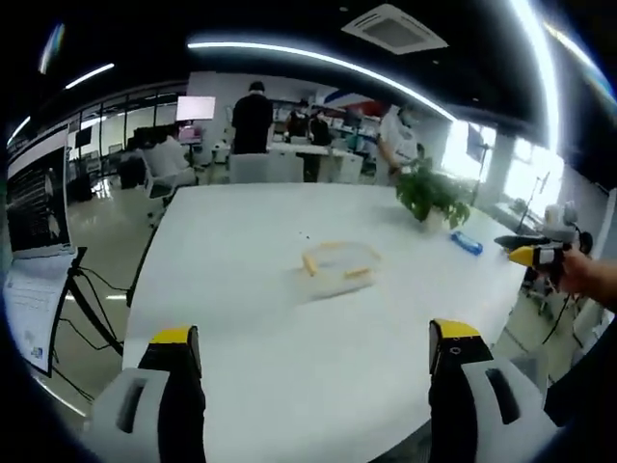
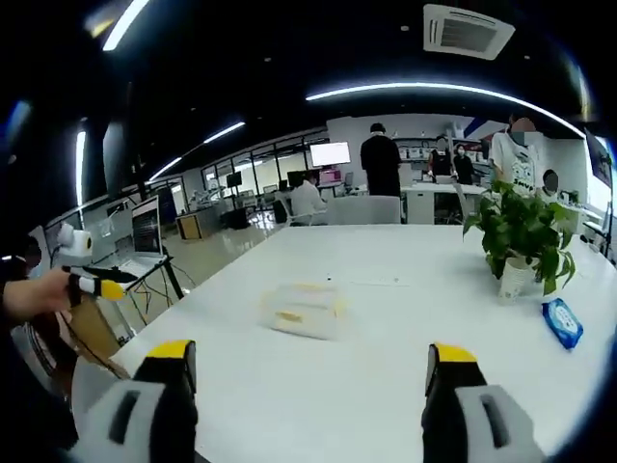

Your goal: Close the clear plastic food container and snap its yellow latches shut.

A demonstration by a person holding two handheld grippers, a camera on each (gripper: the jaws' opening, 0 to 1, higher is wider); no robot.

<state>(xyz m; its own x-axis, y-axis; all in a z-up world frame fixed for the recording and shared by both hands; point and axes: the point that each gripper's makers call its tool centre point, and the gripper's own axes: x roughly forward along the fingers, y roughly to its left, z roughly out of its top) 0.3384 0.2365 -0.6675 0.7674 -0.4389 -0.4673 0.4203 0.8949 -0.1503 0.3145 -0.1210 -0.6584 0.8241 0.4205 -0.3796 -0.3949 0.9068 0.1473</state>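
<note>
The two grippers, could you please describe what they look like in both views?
In the left gripper view, the left gripper has two dark fingers with yellow tips, mounted on pale grey housings with slot-shaped cutouts. The right gripper in its own view looks the same. The right gripper also appears at the edge of the left gripper view, yellow and black at its front, held by a hand.

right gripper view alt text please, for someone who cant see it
A clear container with yellow latches sits on a white table, beyond the open right tool. A potted plant and blue packet stand at right.
</note>
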